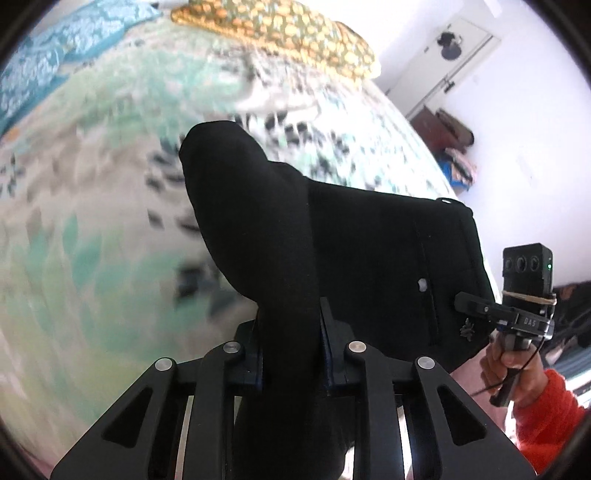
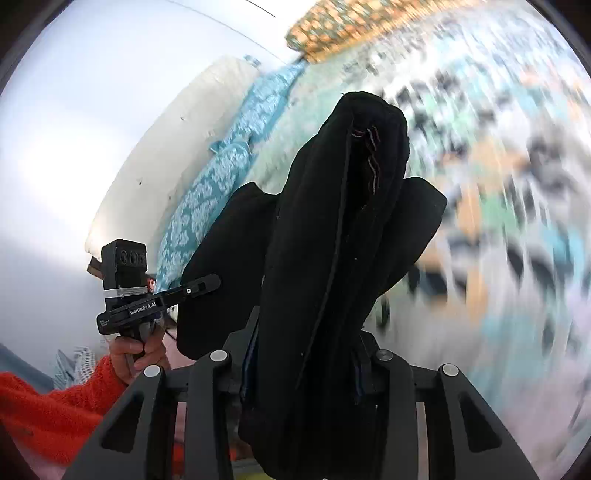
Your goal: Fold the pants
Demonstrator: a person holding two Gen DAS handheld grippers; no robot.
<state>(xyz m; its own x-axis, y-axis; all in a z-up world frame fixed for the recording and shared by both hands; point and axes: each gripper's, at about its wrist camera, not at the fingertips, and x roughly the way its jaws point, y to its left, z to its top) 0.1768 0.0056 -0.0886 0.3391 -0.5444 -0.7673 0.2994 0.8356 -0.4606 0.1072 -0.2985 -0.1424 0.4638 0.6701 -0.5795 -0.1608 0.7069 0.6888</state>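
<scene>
- The left tongs (image 1: 290,332) are drawn in narrow and pinch a thick fold of the black pants (image 1: 351,258); the cloth passes between the two fingers and bulges out above them.
- The right tongs (image 2: 303,354) are likewise clamped on a bunched roll of the same pants, with several layers and a seam edge standing up between the fingers.
- In the left wrist view the pants hang off the bed (image 1: 92,221), stretched between the two tongs; a small pale button (image 1: 421,284) and a long pocket seam show on the flat panel at the right.
- The bed carries a sheet printed in pale green, teal and dark marks, heavily blurred in both views.
- At the far end of the bed lies an orange-and-green patterned pillow (image 1: 280,26), and beside it a turquoise patterned cushion (image 1: 55,48).
- A hand (image 1: 511,369) in an orange-red sleeve (image 1: 550,417) grips the handle of the right tongs at the right edge of the left wrist view.
- In the right wrist view the other hand (image 2: 133,350), also in an orange-red sleeve, holds the left tongs' handle at lower left.
</scene>
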